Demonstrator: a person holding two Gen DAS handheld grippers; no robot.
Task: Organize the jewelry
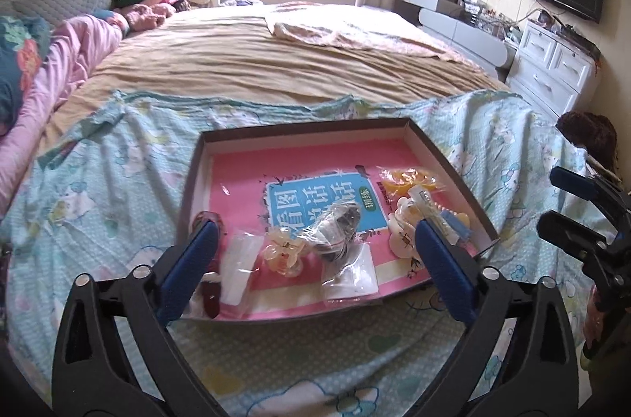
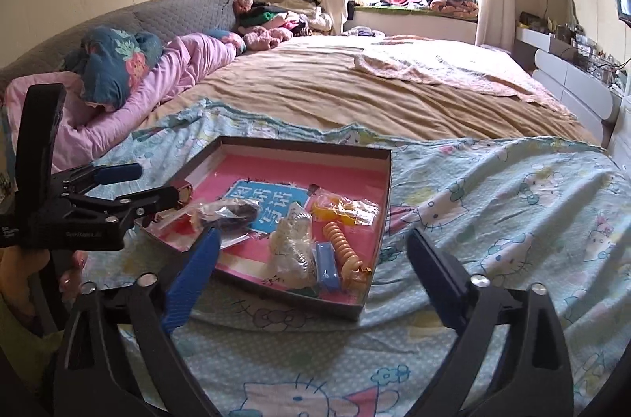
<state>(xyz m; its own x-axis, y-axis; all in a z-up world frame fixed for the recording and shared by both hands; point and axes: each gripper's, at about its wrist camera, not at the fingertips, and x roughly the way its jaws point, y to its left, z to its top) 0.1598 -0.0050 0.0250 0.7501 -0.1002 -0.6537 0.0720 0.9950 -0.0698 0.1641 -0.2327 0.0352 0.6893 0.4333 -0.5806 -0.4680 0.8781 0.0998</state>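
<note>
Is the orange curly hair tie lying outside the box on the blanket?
No, the orange curly hair tie lies inside the box, next to a small blue item near the front corner.

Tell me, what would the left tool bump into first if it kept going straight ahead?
Probably the clear hair claw clip in the box; it lies almost midway between the open left tool fingers, with a plastic-wrapped dark bundle just behind. Depth is hard to judge.

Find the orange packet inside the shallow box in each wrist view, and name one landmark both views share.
Left wrist view: the orange packet lies in the shallow box's far right corner.
Right wrist view: the orange packet lies by the box's right wall, centre frame.
Shared landmark: the blue label on the pink book beneath.
</note>
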